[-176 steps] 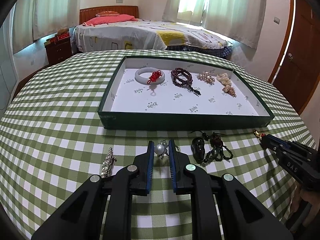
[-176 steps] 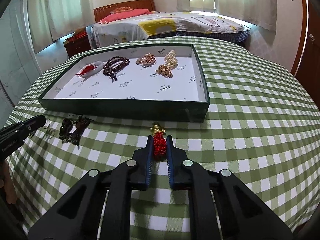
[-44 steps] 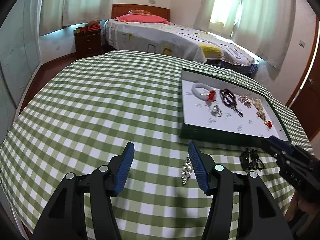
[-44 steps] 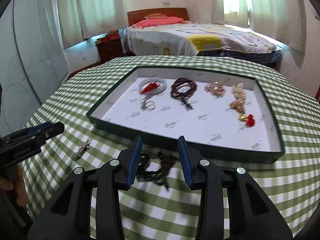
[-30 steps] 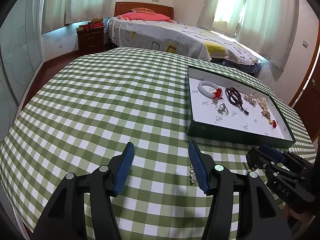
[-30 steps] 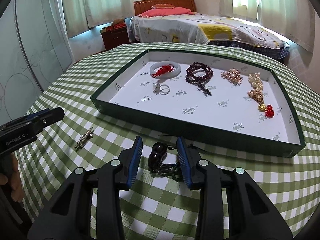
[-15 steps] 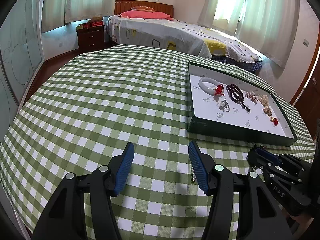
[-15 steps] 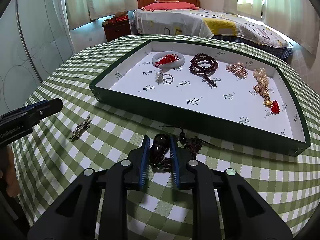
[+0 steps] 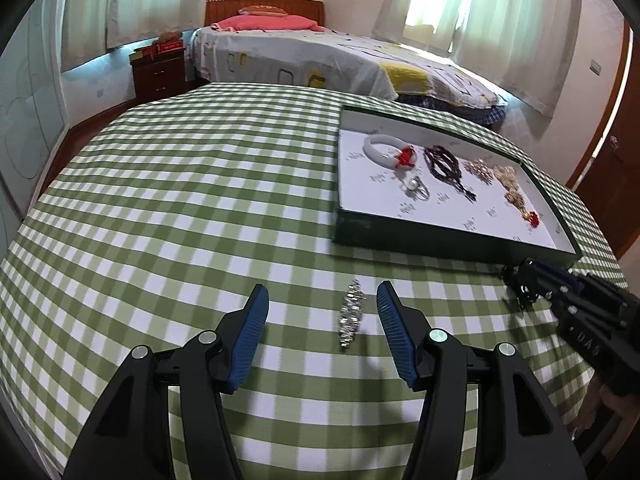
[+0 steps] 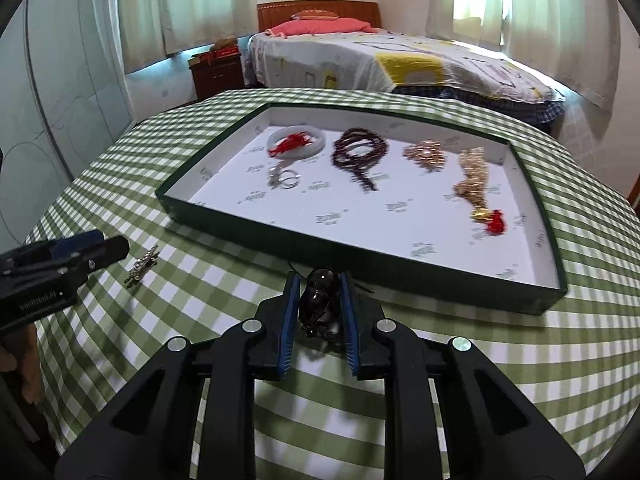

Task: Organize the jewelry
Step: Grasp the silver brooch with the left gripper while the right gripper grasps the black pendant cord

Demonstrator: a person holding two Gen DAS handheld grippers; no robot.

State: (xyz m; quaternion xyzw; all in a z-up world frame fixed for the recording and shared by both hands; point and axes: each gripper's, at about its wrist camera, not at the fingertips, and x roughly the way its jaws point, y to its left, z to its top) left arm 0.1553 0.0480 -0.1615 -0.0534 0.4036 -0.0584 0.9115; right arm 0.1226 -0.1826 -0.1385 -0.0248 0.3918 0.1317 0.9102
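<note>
Dark, glossy beads sit pinched between the blue pads of the right gripper (image 10: 318,292) at the lower centre of the right wrist view: its jaws have just been closing and now clamp the large bead of the black corded pendant (image 10: 320,298), whose cords trail down behind it out of clear sight. Because the grip seems to be on one rounded, smooth bead alone, the pendant could squirt out or swing as it is carried, and the loose cords could catch on the near wall of the green tray (image 10: 360,258) just beyond the fingertips if the lift is too low. Inside the tray, a careless drop could land on the ring (image 10: 286,178) or the brown bead bracelet (image 10: 360,150) and tangle with them. In the left wrist view the left gripper (image 9: 322,308) stands with its jaws wide apart and nothing pressed, the rhinestone hair clip (image 9: 352,314) lying on the checked tablecloth (image 9: 180,220) between them but nearer the right-hand finger; closing from there could nudge the clip sideways or pinch cloth instead of metal.
</note>
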